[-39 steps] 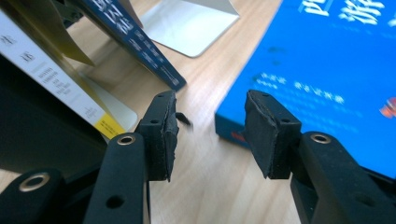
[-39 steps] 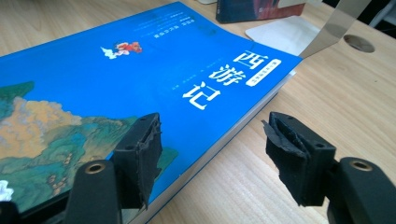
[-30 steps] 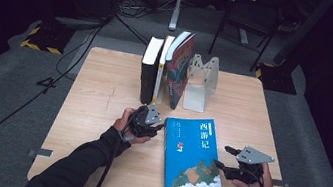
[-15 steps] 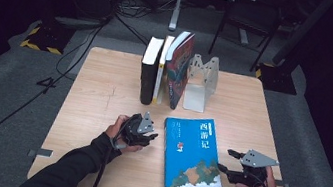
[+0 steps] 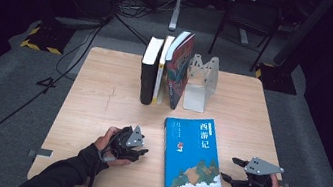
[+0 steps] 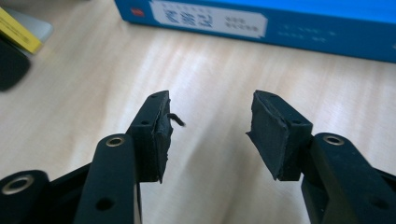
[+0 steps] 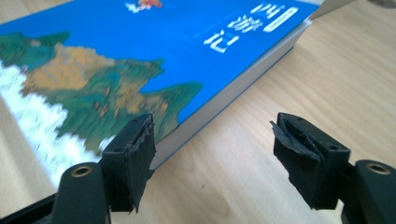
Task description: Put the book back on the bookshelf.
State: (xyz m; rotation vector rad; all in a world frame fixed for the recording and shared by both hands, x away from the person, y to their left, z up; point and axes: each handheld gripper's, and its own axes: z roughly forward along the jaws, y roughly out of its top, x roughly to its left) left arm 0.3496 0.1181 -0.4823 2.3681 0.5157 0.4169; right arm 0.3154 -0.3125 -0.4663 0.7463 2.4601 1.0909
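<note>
A blue book [image 5: 193, 152] with a painted landscape cover lies flat near the table's front edge. Its spine [image 6: 261, 23] faces my left gripper, and its page edge [image 7: 233, 95] faces my right one. My left gripper [image 5: 143, 151] rests open on the wood a little left of the book, jaws [image 6: 210, 133] apart with bare table between them. My right gripper [image 5: 229, 170] stands open at the book's lower right corner; its left pad [image 7: 135, 156] is near the book's edge, though I cannot tell whether it touches.
Three books [image 5: 166, 68] stand upright at the back of the wooden table [image 5: 103, 93], next to a metal bookend [image 5: 201, 81] on their right. Chairs and cables lie on the dark floor beyond the far edge.
My left gripper has slid toward the front edge of the table, away from the book's upper corner. My right gripper has edged slightly nearer the front.
</note>
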